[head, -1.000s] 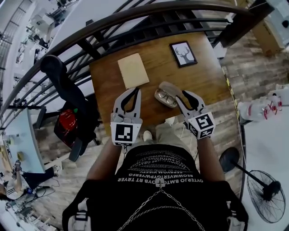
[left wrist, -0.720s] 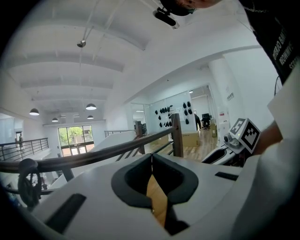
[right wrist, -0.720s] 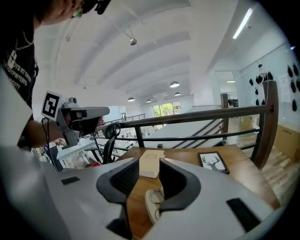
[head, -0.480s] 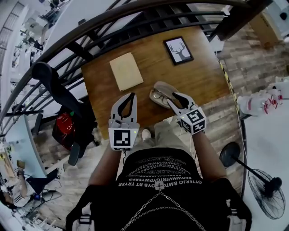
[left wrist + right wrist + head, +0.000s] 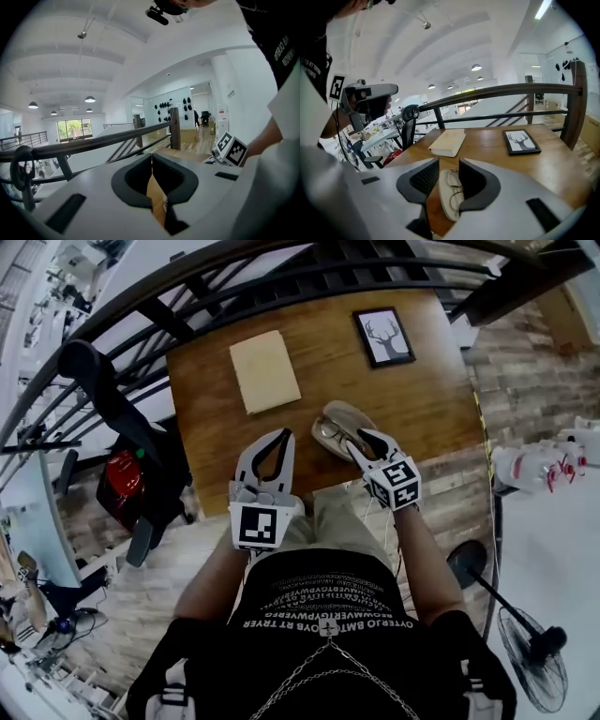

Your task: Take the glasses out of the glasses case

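Observation:
An open beige glasses case point(image 5: 335, 417) lies near the front edge of the wooden table point(image 5: 412, 399), with thin-rimmed glasses point(image 5: 330, 434) inside. My right gripper point(image 5: 362, 438) hovers at the case's near right end. In the right gripper view its jaws point(image 5: 449, 164) stand a little apart, and the glasses point(image 5: 452, 187) and case point(image 5: 443, 206) show in the gap below them. Whether the pads touch the glasses I cannot tell. My left gripper point(image 5: 281, 433) is left of the case over the table edge, shut on nothing point(image 5: 152, 157).
A tan closed book point(image 5: 264, 371) lies at the table's back left and a framed deer picture point(image 5: 384, 336) at the back right. A dark railing point(image 5: 281, 277) runs behind the table. An office chair point(image 5: 112, 399) stands to the left.
My right gripper has moved in from beside the case to over its near end. The left gripper has stayed shut in about the same place.

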A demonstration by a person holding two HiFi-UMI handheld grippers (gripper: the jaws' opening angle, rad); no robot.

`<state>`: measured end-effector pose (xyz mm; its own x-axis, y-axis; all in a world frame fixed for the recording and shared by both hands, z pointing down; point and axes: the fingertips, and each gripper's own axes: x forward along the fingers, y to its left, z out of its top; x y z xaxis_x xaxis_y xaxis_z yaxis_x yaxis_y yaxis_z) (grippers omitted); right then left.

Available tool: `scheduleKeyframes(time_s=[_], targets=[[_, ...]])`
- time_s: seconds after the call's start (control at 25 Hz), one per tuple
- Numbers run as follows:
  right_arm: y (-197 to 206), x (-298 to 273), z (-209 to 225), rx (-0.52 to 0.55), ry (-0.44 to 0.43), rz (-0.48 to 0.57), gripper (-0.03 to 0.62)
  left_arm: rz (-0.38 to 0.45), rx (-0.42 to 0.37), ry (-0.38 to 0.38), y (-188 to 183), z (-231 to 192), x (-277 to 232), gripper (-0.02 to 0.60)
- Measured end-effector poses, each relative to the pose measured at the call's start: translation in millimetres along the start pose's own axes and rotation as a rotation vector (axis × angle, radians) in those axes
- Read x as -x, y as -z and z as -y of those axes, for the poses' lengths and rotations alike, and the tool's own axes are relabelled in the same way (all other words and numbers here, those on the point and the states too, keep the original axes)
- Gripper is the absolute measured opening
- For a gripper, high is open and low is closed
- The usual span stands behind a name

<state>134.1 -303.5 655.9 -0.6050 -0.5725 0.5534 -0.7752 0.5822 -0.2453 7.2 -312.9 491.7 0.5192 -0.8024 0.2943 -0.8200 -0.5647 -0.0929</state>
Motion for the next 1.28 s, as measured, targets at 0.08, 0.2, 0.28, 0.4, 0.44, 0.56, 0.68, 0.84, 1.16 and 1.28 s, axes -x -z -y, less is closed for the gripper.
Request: scheduleKeyframes(time_s=[0.08,0.2,0.28,0.4,0.44,0.56,0.68,0.84,1.16,1.28], targets=[[8.1,-9.9,1.6,0.002,-0.008,-0.015,0.133,-0.008,0.003,-0.005,4.4,-1.6,-1.0,0.029],[21.7,-23.2,2.6,-0.004,-0.021,-0.038,0.133,-0.017,0.004,-0.013,10.6,-3.7,-1.2,0.029],[31.1,-32.0,4.3,-0.008,-0.028,-0.053,0.133,-0.022,0.002,-0.019,14.6,-4.4,-1.8,0.029],[44.9,-45.0,9.5,-0.01,-0.031,-0.081,0.133,-0.038,-0.004,-0.023,21.2,-5.8,-3.9,0.029],[49.8,-48.3,12.1,-0.011,-0.031,-0.091,0.133,-0.041,-0.003,-0.023,22.9,-5.4,-4.6,0.029],[63.4,-57.7,20.3,-0.013,-0.027,-0.118,0.133,-0.051,0.008,-0.027,27.6,-4.9,-5.9,0.029],[75.4,-68.2,28.0,-0.019,-0.02,-0.141,0.133,-0.062,0.014,-0.035,32.1,-7.5,-8.1,0.029],[89.5,-80.8,34.1,-0.022,-0.015,-0.175,0.133,-0.067,0.015,-0.044,34.7,-11.4,-11.0,0.029],[95.6,-93.2,32.0,0.037,-0.019,-0.217,0.085,-0.056,0.014,-0.063,27.9,-18.7,-13.4,0.029],[94.2,-92.8,30.4,0.064,0.005,-0.236,0.026,-0.043,0.012,-0.067,23.7,-21.3,-8.3,0.029]])
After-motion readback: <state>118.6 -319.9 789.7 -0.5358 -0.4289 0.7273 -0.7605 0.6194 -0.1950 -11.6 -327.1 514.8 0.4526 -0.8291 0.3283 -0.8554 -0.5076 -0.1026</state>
